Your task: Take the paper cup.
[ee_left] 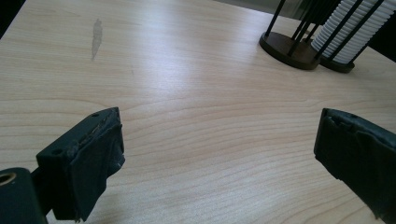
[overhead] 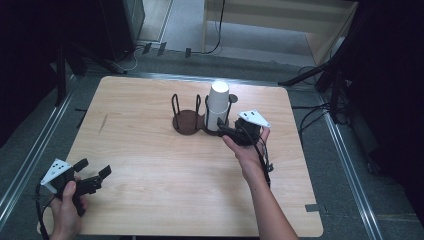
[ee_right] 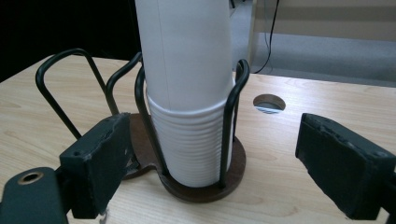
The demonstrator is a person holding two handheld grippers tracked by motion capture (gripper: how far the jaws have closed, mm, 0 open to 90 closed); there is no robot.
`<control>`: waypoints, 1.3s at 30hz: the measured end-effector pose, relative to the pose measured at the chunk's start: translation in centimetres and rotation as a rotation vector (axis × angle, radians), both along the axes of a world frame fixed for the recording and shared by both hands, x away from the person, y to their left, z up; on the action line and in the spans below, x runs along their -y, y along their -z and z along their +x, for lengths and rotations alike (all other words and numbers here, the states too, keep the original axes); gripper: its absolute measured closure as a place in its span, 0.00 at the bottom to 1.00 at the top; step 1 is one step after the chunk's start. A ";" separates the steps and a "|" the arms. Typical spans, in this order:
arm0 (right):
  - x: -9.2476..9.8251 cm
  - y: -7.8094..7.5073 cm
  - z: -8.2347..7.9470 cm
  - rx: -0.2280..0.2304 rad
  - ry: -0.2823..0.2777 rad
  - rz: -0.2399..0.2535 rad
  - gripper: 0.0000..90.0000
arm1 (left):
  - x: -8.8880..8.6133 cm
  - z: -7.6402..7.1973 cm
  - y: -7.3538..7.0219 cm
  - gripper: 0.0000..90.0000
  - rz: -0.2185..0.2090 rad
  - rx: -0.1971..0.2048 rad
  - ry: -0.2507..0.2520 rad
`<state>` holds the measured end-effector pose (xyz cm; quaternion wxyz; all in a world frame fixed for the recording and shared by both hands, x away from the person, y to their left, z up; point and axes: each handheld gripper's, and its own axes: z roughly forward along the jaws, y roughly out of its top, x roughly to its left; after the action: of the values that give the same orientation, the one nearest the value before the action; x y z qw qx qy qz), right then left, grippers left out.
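A stack of white paper cups (overhead: 218, 104) stands upside down in the right-hand ring of a dark two-place wire cup holder (overhead: 189, 121), which sits near the middle of the table's far edge. The holder's left ring has no cup in it. In the right gripper view the stack (ee_right: 189, 93) rises between black wire loops from a round brown base (ee_right: 236, 172), and a small round hole (ee_right: 268, 103) in the table (overhead: 150, 165) lies just behind it.

The right gripper (overhead: 231, 134) is level with the foot of the stack, just beside the holder on its right. Its jaws are spread on either side of the stack without touching it; the pads (ee_right: 100, 161) look clear of the wires, though the near edge is hard to judge.

The left gripper (overhead: 93, 172) rests at the table's near left corner, well apart from the holder, its jaws wide apart over bare wood with nothing between them.
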<state>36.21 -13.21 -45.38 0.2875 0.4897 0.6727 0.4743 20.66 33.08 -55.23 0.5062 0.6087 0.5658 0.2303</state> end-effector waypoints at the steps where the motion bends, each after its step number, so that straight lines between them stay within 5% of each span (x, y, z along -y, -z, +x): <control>1: -0.1 0.0 0.2 0.004 0.001 -0.001 0.12 | 0.0 0.0 0.0 0.02 0.001 0.000 0.000; 39: -3.2 -0.6 5.0 -0.011 0.016 0.082 0.25 | 0.1 0.1 0.0 0.02 0.011 -0.007 0.011</control>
<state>41.16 -9.97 -44.74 0.2672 0.5090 0.6503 0.4966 20.81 32.99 -55.25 0.5020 0.6155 0.5630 0.2284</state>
